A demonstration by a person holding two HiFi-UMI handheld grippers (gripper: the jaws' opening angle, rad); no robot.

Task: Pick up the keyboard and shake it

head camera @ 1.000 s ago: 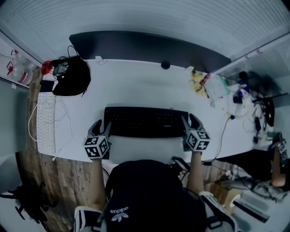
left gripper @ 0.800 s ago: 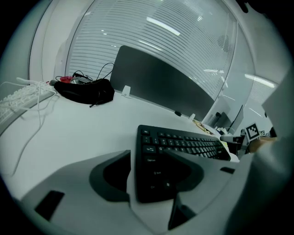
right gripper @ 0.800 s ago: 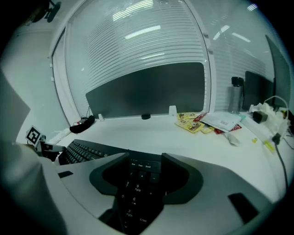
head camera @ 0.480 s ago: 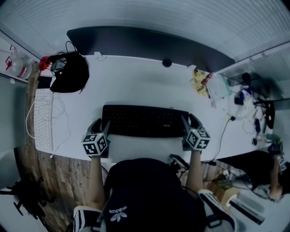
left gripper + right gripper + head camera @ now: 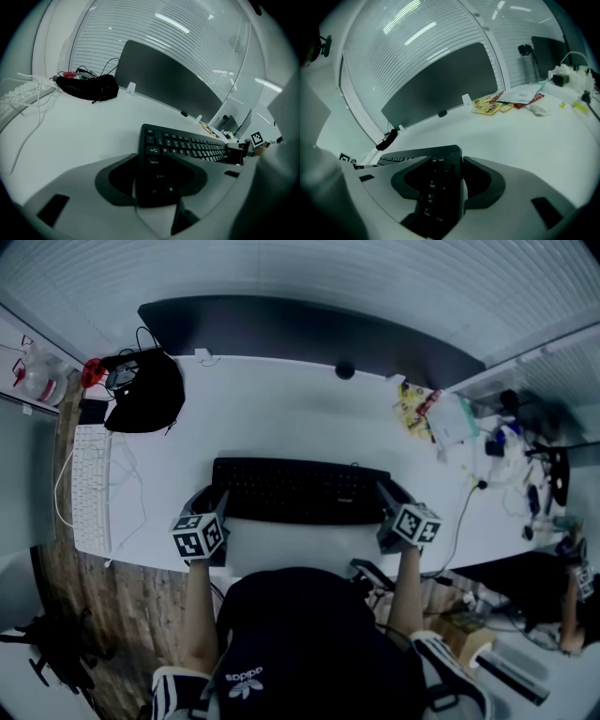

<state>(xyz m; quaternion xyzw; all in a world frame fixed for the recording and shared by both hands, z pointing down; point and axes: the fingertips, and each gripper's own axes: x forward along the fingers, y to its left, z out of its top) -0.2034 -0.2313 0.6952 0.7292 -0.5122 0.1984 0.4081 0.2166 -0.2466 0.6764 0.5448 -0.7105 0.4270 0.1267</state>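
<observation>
A black keyboard [image 5: 300, 491] lies flat on the white desk [image 5: 281, 418], straight in front of me. My left gripper [image 5: 208, 499] straddles its left end: one jaw lies over the keys and the other beside the end. In the left gripper view a thin pale gap shows beside the keyboard [image 5: 187, 145], so this gripper [image 5: 157, 173] is open. My right gripper [image 5: 396, 491] straddles the right end. Its jaws have just been opening. The number-pad end of the keyboard [image 5: 436, 164] sits loosely between them, in the right gripper [image 5: 440, 183].
A white keyboard [image 5: 92, 488] with a trailing cable lies at the desk's left edge, behind it a black bag [image 5: 145, 395]. Yellow packets and papers [image 5: 417, 411] sit at the back right. A dark partition [image 5: 300, 329] closes off the far edge. A cable [image 5: 466, 507] hangs off the right side.
The right gripper has rolled and sunk a little at the keyboard's right end; its marker cube now tilts. The left gripper and the keyboard have stayed where they were.
</observation>
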